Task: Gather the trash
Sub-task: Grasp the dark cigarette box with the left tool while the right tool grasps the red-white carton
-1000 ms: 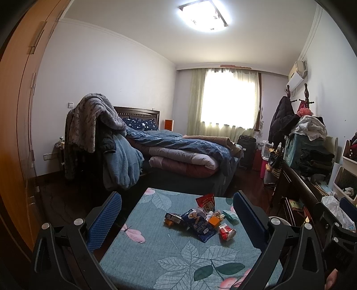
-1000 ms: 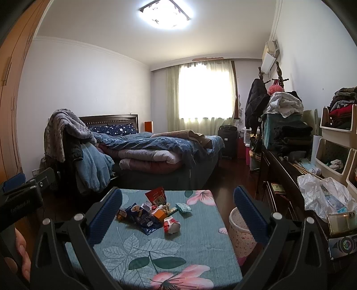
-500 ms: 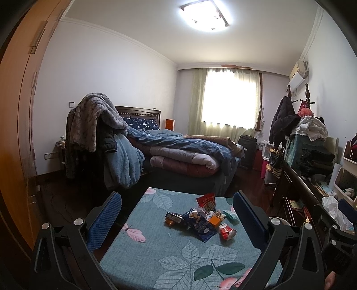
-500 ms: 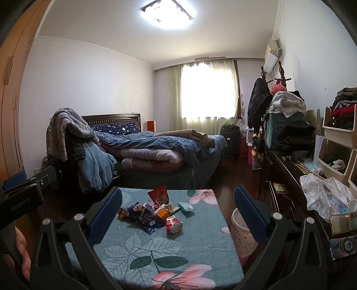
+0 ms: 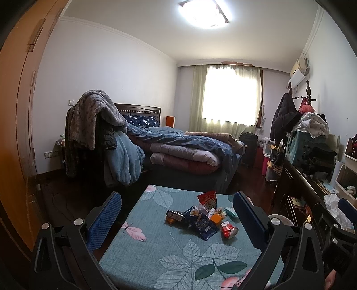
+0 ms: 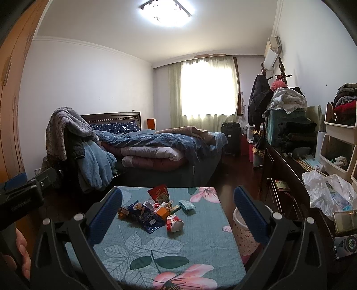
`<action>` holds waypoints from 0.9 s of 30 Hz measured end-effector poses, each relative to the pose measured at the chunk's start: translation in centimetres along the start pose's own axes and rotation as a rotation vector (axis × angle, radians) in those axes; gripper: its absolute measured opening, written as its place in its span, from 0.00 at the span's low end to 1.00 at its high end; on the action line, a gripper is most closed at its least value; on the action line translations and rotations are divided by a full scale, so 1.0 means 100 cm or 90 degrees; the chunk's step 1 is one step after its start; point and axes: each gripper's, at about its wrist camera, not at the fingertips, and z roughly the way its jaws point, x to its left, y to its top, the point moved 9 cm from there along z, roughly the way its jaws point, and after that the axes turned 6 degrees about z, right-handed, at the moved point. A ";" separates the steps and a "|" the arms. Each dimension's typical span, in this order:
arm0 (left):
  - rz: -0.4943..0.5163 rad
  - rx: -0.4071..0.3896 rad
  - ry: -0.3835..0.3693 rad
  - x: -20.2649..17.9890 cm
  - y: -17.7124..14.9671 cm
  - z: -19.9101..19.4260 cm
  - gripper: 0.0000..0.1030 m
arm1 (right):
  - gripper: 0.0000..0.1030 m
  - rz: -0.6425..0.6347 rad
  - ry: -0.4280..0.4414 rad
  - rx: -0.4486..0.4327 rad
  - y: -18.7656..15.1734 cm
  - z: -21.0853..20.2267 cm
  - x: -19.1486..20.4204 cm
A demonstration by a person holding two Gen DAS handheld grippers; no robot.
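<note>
Each handheld gripper, the left gripper [image 5: 177,213] and the right gripper [image 6: 177,206] alike, is a black angular frame with round silver screws at its joints and two fingers faced with blue, dimpled pads [image 6: 106,215].

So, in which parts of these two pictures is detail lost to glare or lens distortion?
Left wrist view: the bright curtained window and square ceiling lamp are blown out, and the orange wooden wardrobe bows strongly. Right wrist view: the same window and lamp glare, and the corners go black.
</note>
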 end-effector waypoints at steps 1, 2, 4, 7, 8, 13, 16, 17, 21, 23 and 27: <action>0.000 -0.001 0.000 0.000 0.000 0.000 0.97 | 0.97 -0.001 0.000 0.000 0.000 0.001 0.000; 0.000 0.000 -0.001 0.000 -0.002 0.001 0.97 | 0.97 -0.003 0.001 -0.001 -0.001 0.003 0.000; -0.001 0.003 0.000 0.000 -0.002 0.003 0.97 | 0.97 -0.011 0.010 -0.005 -0.004 0.007 0.001; -0.002 0.018 0.004 0.003 -0.015 0.018 0.97 | 0.97 -0.024 0.014 0.013 -0.018 0.026 0.003; 0.002 0.034 0.009 0.004 -0.025 0.029 0.97 | 0.97 -0.029 0.009 0.033 -0.027 0.039 0.002; 0.025 0.141 0.015 0.004 -0.079 0.098 0.97 | 0.97 -0.027 0.001 0.182 -0.089 0.114 -0.007; 0.030 0.203 -0.006 -0.004 -0.109 0.142 0.97 | 0.97 -0.018 -0.003 0.252 -0.123 0.155 -0.013; 0.027 0.219 -0.016 -0.008 -0.117 0.155 0.97 | 0.97 -0.017 -0.005 0.265 -0.132 0.165 -0.014; 0.002 0.281 -0.069 -0.024 -0.144 0.209 0.97 | 0.97 -0.019 -0.010 0.305 -0.161 0.205 -0.021; -0.008 0.289 -0.081 -0.030 -0.147 0.225 0.97 | 0.97 -0.019 -0.009 0.319 -0.170 0.217 -0.024; 0.002 0.292 -0.065 -0.035 -0.146 0.261 0.97 | 0.97 -0.006 0.001 0.346 -0.185 0.241 -0.032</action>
